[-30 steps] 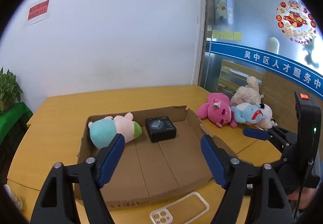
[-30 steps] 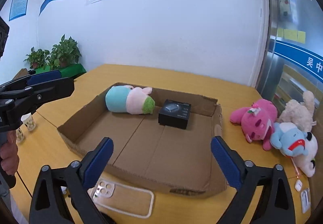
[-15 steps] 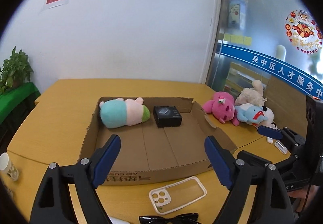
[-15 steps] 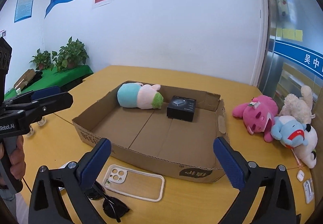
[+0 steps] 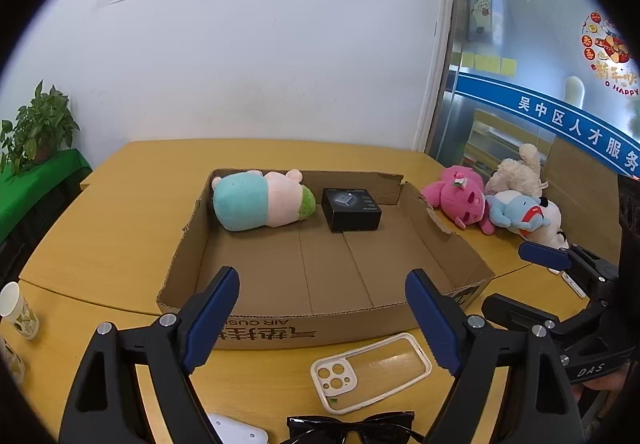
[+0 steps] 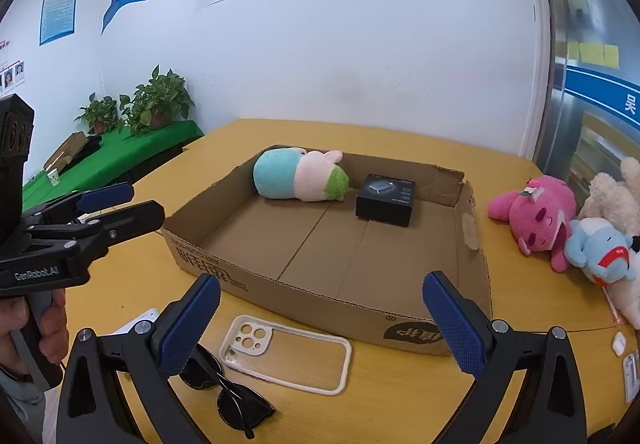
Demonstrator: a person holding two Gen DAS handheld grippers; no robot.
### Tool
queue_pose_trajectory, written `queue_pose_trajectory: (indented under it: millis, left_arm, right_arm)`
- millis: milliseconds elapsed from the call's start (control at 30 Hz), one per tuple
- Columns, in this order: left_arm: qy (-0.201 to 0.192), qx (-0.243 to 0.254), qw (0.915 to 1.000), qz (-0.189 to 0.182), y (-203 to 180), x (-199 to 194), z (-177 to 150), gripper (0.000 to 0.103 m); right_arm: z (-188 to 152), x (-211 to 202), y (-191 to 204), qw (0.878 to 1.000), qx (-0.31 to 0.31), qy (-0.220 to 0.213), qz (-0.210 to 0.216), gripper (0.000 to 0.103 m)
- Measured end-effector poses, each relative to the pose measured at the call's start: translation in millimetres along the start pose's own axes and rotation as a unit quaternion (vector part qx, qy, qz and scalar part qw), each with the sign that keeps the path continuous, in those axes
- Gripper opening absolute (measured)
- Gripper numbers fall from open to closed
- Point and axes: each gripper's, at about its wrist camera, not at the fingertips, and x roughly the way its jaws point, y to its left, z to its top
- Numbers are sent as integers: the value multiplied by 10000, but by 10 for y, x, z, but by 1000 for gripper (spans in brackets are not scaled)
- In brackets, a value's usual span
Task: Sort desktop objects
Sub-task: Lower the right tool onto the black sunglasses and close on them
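Phone case (image 5: 371, 371) lies flat on the desk, just in front of the cardboard box (image 5: 444, 244). Both grippers, left (image 5: 322, 316) and right (image 6: 320, 320), gape wide and empty; I'd pinch its raised rim, avoiding the sunglasses (image 6: 226, 392).

Plush toys: four. One (image 6: 300, 178) in cardboard tray (image 6: 328, 300), far-left corner; three at table's (image 6: 400, 404) right edge: pink (image 6: 532, 214), blue (image 6: 600, 252), cream (image 6: 612, 192). Black box (image 6: 386, 200): one. Phone case (image 6: 286, 354): one. Sunglasses (image 6: 224, 388): one pair. Paper cups (image 5: 18, 310): at least two.

White wall (image 6: 360, 44), glass partition (image 5: 520, 104), potted plants (image 6: 156, 100) on green shelf (image 6: 120, 152).
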Motion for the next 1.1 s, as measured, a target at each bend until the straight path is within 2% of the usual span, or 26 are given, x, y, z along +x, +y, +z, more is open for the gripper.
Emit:
queue_pose_trajectory:
  millis: [133,267,367,433,567,633,667,800,933,1033,1100]
  left_arm:
    - [144,-44,9999,-64,60,37,-66,85]
    - [438,-56,9990,-63,139,92,-236,85]
    - [734,-63,9972,-101,191,137,-410,85]
    - [874,-87,9961,-90,232,156,-515,85]
    - [1106,-452,9928,-59,383,179,-677,85]
    - [1185,-573,9913,-41,443,176,-739,85]
    - [1215,-619,9906,-52,468,178,-764,85]
    - [1338,-745,9882,-58,519,188,-858,85]
    - [1456,-827,9857,-193,524,230,-924,85]
    - [1572,-937,9822,-434,526,299,-954,85]
    - [1673,-966,9791,-638,495,351,-986,84]
  right_arm:
    - [-74,20,-1,9998,-58,45,178,102]
    - [-341,95,24,9958,-192,357,827,100]
    - [-657,267,141,9857,-301,935,1369,85]
    - [-862,407,234,9779,-309,1283,1624,70]
    - [-1030,637,295,9671,-92,1580,1992,56]
    - [-1060,729,340,9623,-128,1678,2135,41]
    - [-1071,782,361,9598,-165,1738,2199,38]
    - [-1111,903,381,9574,-146,1825,2234,20]
    - [-1161,850,370,9560,-59,1939,2201,17]
    - [-1213,762,387,9511,73,2065,2296,17]
    - [-1195,688,412,9519,46,1990,2328,18]
